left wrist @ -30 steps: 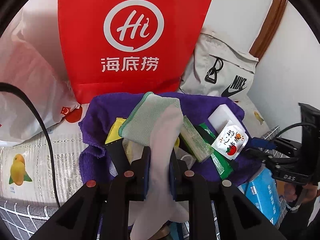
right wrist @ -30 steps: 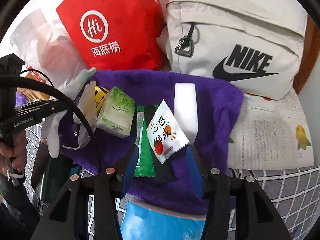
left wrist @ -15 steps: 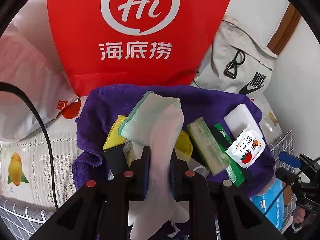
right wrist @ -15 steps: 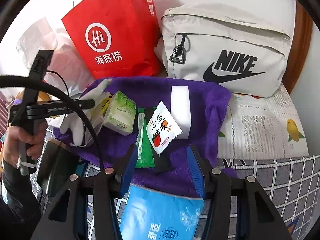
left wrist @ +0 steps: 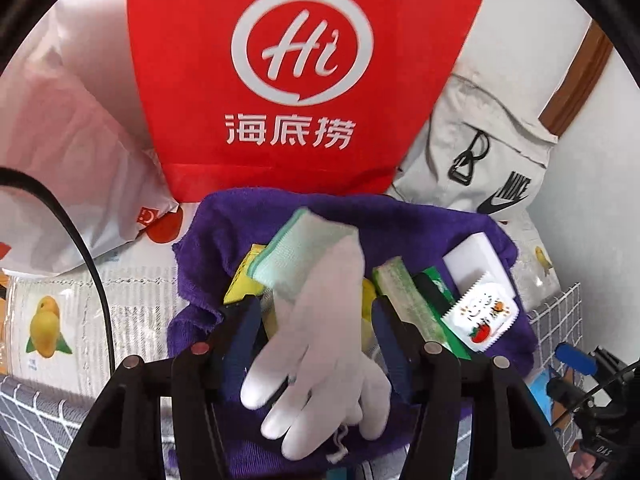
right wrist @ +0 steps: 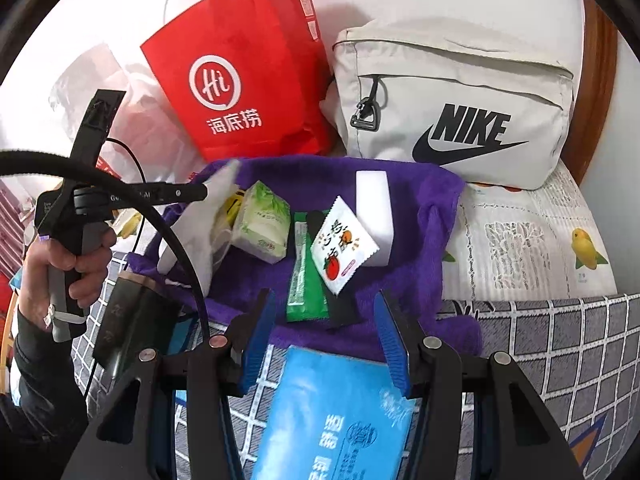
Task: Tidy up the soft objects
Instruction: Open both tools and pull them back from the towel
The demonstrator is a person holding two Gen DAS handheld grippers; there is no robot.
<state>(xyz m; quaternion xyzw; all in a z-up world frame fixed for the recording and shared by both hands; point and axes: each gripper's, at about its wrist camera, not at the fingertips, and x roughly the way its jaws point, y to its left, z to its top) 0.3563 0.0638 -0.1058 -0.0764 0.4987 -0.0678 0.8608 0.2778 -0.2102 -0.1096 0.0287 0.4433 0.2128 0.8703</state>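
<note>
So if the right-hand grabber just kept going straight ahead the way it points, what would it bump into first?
Most likely the green packet lying on the purple towel, with the white sachet just past it. The right gripper is open and empty; depth is hard to judge.

The white glove (left wrist: 320,320) is motion-blurred; it hides the yellow packet (left wrist: 244,280) at the purple towel's (left wrist: 400,224) left edge, perhaps partly crumpled.

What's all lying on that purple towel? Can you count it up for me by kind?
On the purple towel:
White glove: 1
White sponge block: 1
Tissue pack, green and white: 1
Green packet: 1
White sachet with tomato picture: 1
Yellow packet, partly hidden: 1
Total: 6
</note>
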